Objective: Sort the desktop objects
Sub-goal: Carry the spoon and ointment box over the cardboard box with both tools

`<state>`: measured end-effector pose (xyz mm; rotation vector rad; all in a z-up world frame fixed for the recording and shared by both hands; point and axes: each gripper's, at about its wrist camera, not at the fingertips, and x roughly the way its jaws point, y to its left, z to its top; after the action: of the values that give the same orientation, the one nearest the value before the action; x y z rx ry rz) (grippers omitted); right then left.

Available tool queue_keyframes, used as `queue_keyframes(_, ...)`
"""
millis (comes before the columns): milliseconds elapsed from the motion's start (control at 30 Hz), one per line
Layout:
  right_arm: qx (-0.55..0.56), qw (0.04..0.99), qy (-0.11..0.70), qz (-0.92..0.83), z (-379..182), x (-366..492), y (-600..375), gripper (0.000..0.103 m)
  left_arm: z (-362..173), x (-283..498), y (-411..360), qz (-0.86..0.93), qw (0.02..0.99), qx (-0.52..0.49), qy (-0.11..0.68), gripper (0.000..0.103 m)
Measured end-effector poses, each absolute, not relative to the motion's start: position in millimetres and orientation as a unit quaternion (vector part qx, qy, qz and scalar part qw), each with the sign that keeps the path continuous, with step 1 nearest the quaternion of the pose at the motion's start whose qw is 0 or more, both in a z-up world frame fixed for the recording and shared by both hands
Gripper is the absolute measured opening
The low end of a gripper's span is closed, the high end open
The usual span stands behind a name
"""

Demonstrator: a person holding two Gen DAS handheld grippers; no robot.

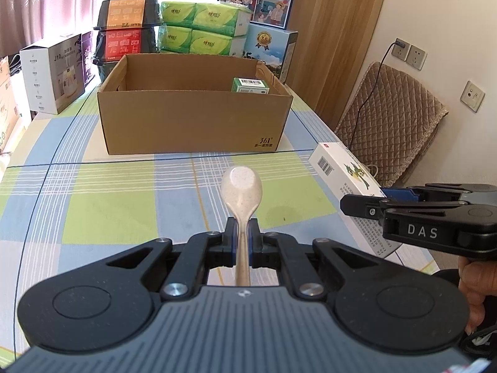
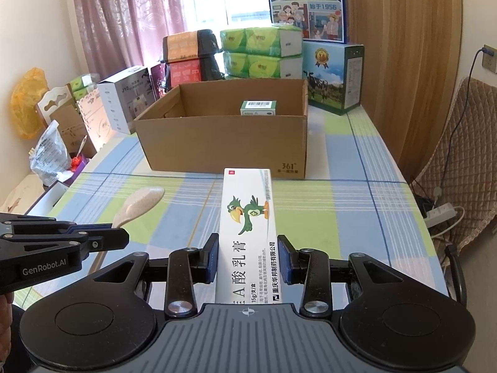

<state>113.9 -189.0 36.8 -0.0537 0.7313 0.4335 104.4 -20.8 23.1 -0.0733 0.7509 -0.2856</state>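
My left gripper (image 1: 242, 236) is shut on the handle of a beige speckled spoon (image 1: 243, 188), bowl pointing forward above the checked tablecloth. My right gripper (image 2: 247, 256) is shut on a white ointment box (image 2: 248, 217) with a green parrot print; that box (image 1: 348, 172) also shows in the left wrist view, held by the right gripper (image 1: 360, 206). Ahead stands an open cardboard box (image 1: 192, 124) holding a small green-and-white carton (image 1: 250, 86) at its back right. In the right wrist view the spoon (image 2: 136, 206) and left gripper (image 2: 118, 236) sit at the left.
Behind the cardboard box (image 2: 223, 143) are stacked green tissue packs (image 1: 202, 28), black-and-orange packs (image 1: 127, 31), a white appliance box (image 1: 51, 77) and a milk carton box (image 2: 334, 77). A quilted chair (image 1: 394, 124) stands right of the table. The tablecloth (image 1: 93, 205) lies in front.
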Motion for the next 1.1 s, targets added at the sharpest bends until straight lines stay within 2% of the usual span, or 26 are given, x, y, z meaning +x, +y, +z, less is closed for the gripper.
queue_keyframes(633, -0.044, 0.911, 0.344, 0.224, 68, 161, -181, 0.035, 50, 148, 1, -0.138, 0.925, -0.026, 0.354, 0.003)
queue_keyframes(1100, -0.059, 0.909, 0.341, 0.231, 110, 226, -180, 0.035, 90, 214, 23, -0.143, 0.925, -0.006, 0.353, 0.004)
